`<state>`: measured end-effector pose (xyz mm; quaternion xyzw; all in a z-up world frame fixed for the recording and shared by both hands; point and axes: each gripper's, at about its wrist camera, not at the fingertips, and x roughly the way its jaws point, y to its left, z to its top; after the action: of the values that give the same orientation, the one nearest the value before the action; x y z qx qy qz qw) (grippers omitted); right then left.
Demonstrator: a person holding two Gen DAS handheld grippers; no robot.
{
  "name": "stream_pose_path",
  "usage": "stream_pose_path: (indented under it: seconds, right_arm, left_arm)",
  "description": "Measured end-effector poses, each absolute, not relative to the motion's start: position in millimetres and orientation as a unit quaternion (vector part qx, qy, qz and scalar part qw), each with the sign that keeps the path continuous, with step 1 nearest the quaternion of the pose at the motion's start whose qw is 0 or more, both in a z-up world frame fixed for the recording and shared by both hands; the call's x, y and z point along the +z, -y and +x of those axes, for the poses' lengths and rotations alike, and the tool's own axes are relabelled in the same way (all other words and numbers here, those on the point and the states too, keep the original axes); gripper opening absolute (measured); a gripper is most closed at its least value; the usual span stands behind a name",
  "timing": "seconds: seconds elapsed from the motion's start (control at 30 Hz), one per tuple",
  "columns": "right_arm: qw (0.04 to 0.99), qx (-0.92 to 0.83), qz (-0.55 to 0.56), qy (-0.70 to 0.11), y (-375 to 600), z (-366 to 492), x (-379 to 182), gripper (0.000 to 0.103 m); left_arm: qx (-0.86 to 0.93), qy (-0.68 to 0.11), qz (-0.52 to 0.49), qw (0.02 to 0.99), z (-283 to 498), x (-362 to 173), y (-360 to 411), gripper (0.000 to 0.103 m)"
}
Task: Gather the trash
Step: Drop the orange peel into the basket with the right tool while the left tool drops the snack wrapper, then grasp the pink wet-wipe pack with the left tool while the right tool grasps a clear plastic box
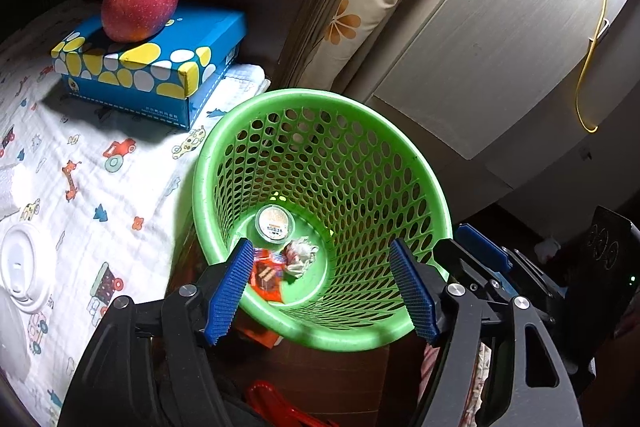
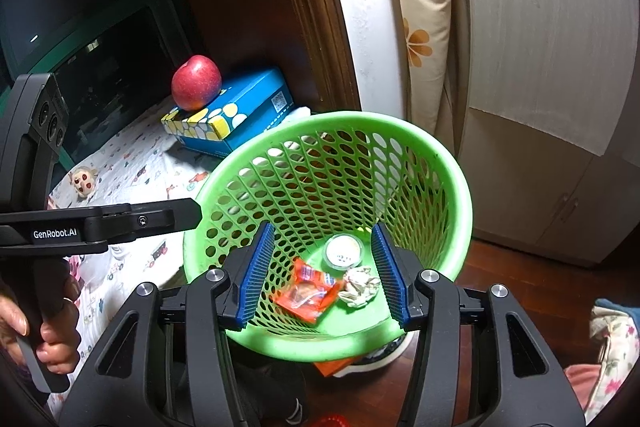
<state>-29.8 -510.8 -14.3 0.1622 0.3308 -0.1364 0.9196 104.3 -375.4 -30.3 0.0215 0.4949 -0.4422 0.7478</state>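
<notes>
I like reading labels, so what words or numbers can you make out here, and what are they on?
"GenRobot.AI": on the left gripper's black arm.
Blue box side print: too small to read.
Round lid in the green basket: blurred.
Orange wrapper: unreadable.

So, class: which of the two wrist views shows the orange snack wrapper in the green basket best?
The right wrist view: the orange wrapper lies fully visible on the floor of the green basket, between the open fingers. In the left wrist view the wrapper is smaller and partly hidden behind a blue finger pad.
</notes>
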Motion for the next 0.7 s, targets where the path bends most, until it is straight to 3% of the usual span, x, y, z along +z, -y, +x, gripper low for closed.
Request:
stream_pose_path:
  seconds: [0.37,0.53,0.7]
  right_arm:
    - [0.926,-0.112,0.15,-0.329,488,-16,-7,0.057]
    - [0.93,-0.083,0.138,-0.331,464,-1,-4,0.061]
    - [0.932,-0.05,0.127,-0.337,436,16,-3,0.062]
  left_arm:
    - [-0.378,-0.475,0.016,0.795,107,-23,312,0.071]
    - [-0.309,-0.462,0.017,0.831,112,-23,262,0.079]
    - [-0.226,-0.464,-0.004,0.857,125,-28,199,0.079]
